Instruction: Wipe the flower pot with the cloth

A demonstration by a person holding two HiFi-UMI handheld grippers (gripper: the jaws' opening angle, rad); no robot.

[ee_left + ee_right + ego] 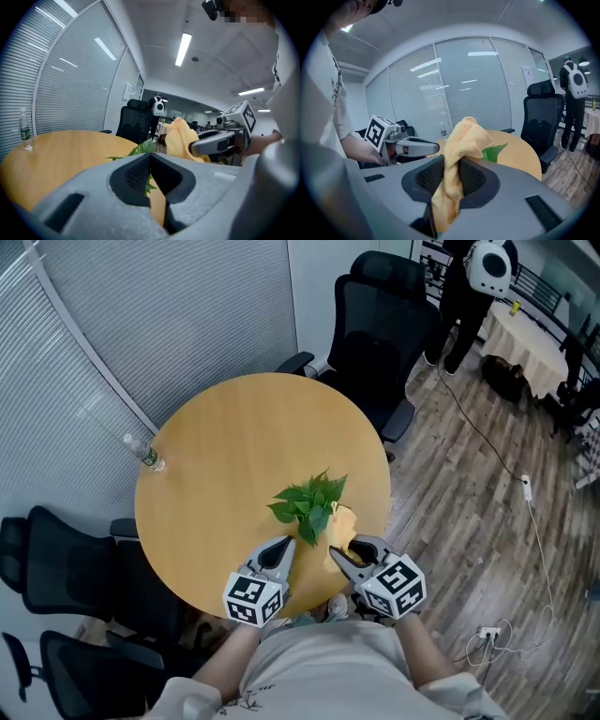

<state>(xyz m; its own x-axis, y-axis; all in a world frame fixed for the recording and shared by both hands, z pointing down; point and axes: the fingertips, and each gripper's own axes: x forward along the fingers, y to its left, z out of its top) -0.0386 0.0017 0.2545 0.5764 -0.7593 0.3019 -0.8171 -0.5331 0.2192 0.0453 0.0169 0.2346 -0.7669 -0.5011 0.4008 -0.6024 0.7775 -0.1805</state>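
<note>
Yellow cloth: bunched and pinched between the pads of the right gripper, with its top fold standing above the jaws, just beside the leaves.
Flower pot: hidden under its own green leaves; the plant stood near the table's near edge, just ahead of both grippers.
Right gripper: jaws were clamped on the cloth.
Left gripper: jaws were drawn fully together, pads meeting; leaves showed just past them, and whether a leaf was nipped could not be told.
Table: round, pale wood.
Bottle: clear and upright at the table's far left rim, well apart from the plant.
Chairs: black office chairs stood around the table.
Floor: grey-brown planks with a cable lying across them.
</note>
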